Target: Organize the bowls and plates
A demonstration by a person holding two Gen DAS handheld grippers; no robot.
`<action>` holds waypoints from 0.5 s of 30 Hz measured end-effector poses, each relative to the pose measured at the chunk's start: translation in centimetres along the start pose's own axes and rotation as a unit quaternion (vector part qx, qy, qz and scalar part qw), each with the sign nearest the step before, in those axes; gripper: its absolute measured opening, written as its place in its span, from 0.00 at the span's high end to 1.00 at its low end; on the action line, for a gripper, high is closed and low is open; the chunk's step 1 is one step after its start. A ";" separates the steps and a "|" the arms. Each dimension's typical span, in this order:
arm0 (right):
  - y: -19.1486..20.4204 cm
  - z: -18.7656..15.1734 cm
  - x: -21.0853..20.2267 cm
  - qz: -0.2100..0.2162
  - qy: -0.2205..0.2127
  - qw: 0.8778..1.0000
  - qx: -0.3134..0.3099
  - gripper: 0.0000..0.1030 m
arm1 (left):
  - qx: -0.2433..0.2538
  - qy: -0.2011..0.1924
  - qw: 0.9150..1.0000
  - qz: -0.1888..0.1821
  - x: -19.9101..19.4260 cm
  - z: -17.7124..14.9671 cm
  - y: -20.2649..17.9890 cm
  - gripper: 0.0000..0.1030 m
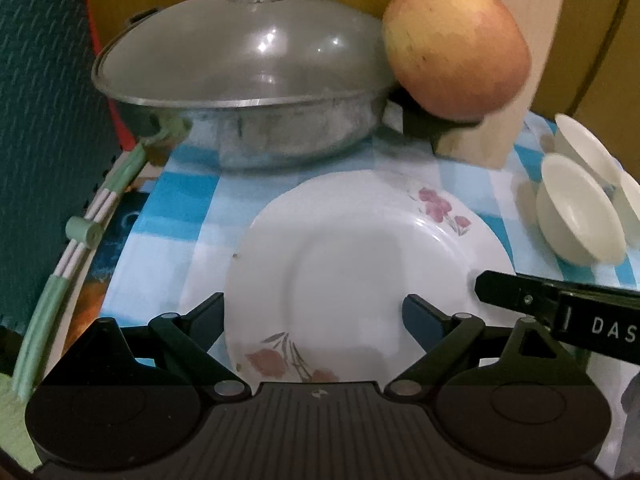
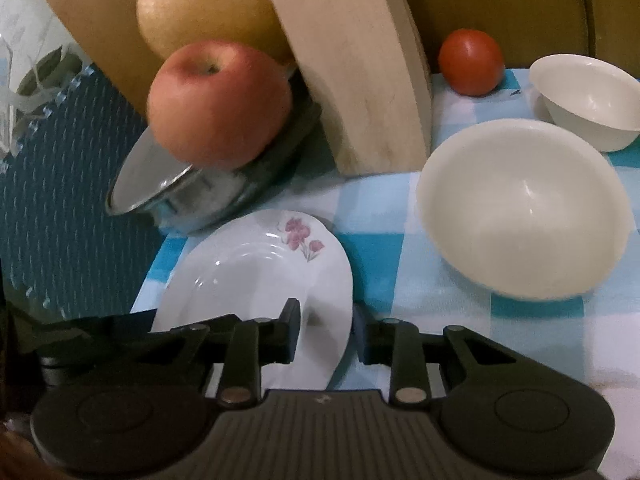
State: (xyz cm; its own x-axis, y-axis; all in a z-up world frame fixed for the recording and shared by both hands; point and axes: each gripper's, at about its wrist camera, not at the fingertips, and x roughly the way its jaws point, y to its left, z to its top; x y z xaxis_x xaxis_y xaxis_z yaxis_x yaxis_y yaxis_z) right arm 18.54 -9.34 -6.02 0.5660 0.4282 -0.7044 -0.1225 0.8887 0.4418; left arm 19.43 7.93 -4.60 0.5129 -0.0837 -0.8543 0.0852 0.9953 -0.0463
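Surface: blue-and-white checked cloth (image 2: 400, 216), crowded with a lidded pot (image 1: 248, 92), apple (image 1: 456, 46), tomato (image 2: 470, 62) and wooden board (image 2: 360, 80).
Plate: we see one floral plate (image 1: 360, 264) lying flat, near the pot.
Left gripper (image 1: 314, 312): jaws wide, straddling the plate's near edge, nothing held.
Right gripper (image 2: 326, 334): jaws part-open astride the plate's rim, not clamped.
Bowls: cream bowls (image 2: 520, 216) sit apart, unstacked.
Progress: we judge it barely begun.

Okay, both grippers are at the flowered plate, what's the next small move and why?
Probably close the right gripper on the plate rim: its open fingers straddle the edge, while the left gripper is open around the near side.
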 end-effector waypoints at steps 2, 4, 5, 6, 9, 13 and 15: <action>0.3 -0.7 -0.5 0.003 0.008 1.000 -0.004 0.78 | 0.006 0.005 1.000 -0.001 -0.7 -1.0 0.1 0.08; 0.5 -1.5 -1.0 0.010 0.018 1.000 -0.008 0.78 | 0.008 0.011 1.000 -0.003 -1.4 -2.1 0.4 0.08; 0.6 -2.0 -1.3 0.013 0.023 1.000 -0.011 0.78 | 0.010 0.012 1.000 -0.004 -1.8 -2.7 0.5 0.08; 0.7 -2.5 -1.7 0.017 0.028 0.999 -0.017 0.78 | 0.014 0.012 1.000 -0.006 -2.1 -3.3 0.6 0.08; 0.9 -3.7 -2.4 0.029 0.037 0.999 -0.025 0.78 | 0.016 0.010 1.000 -0.008 -2.7 -4.1 1.2 0.09; 1.1 -4.0 -2.5 0.026 0.031 0.999 -0.026 0.77 | 0.021 -0.002 1.000 0.012 -2.5 -4.2 1.6 0.05; 1.1 -4.1 -2.4 0.028 0.028 0.999 -0.026 0.77 | 0.020 -0.006 1.000 0.014 -2.4 -4.3 1.7 0.04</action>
State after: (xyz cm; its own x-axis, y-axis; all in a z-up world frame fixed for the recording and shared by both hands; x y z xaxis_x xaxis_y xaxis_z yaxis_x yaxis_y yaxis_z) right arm 13.64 -8.70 -6.11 0.5106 0.4839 -0.7107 -0.1952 0.8702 0.4523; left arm 14.67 9.99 -4.84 0.5251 -0.0560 -0.8492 0.1046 0.9945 -0.0008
